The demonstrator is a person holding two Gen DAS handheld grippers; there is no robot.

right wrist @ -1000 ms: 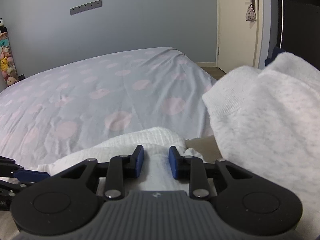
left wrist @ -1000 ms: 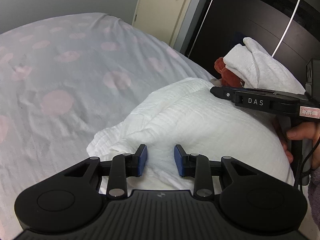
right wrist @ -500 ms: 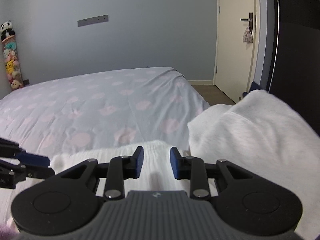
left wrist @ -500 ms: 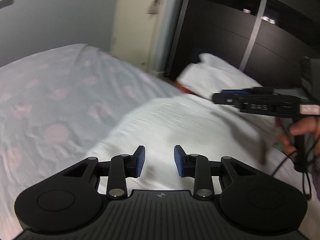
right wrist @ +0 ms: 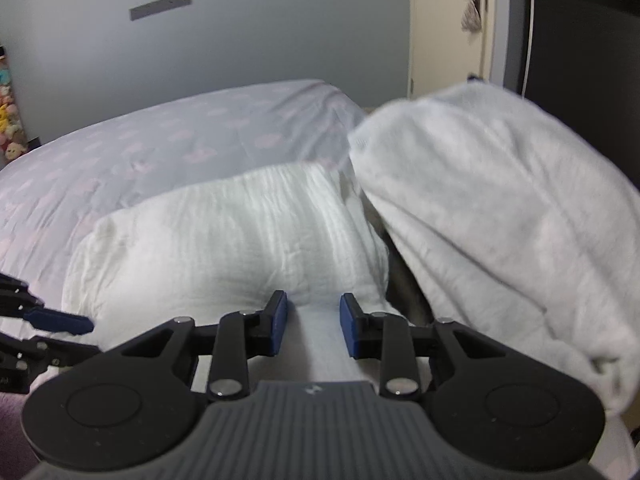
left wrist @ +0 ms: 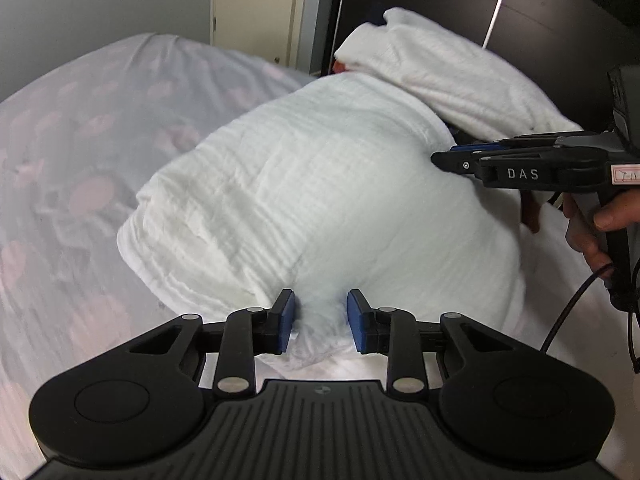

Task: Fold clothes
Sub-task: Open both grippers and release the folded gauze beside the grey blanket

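Observation:
A white crinkled garment (left wrist: 320, 184) lies bunched on the bed, and it also fills the middle of the right wrist view (right wrist: 240, 232). My left gripper (left wrist: 318, 320) is open at its near edge, with a fold of the cloth lying between the blue pads. My right gripper (right wrist: 312, 324) is open too, low over the same garment's near edge. From the left wrist view the right gripper (left wrist: 452, 156) is side-on at the garment's right side, held by a hand (left wrist: 608, 220). The left gripper (right wrist: 60, 322) pokes in at the lower left of the right wrist view.
A second, fleecy white garment (right wrist: 500, 208) lies heaped to the right, seen beyond the crinkled one in the left wrist view (left wrist: 440, 68). The bed sheet (left wrist: 80, 160) is pale with pink spots. A dark wardrobe (left wrist: 560, 20) and a cream door (right wrist: 444, 28) stand behind.
Both grippers have come down and closer to the crinkled garment's near edge, after the views tipped up half a second ago. The jaws' gaps look the same.

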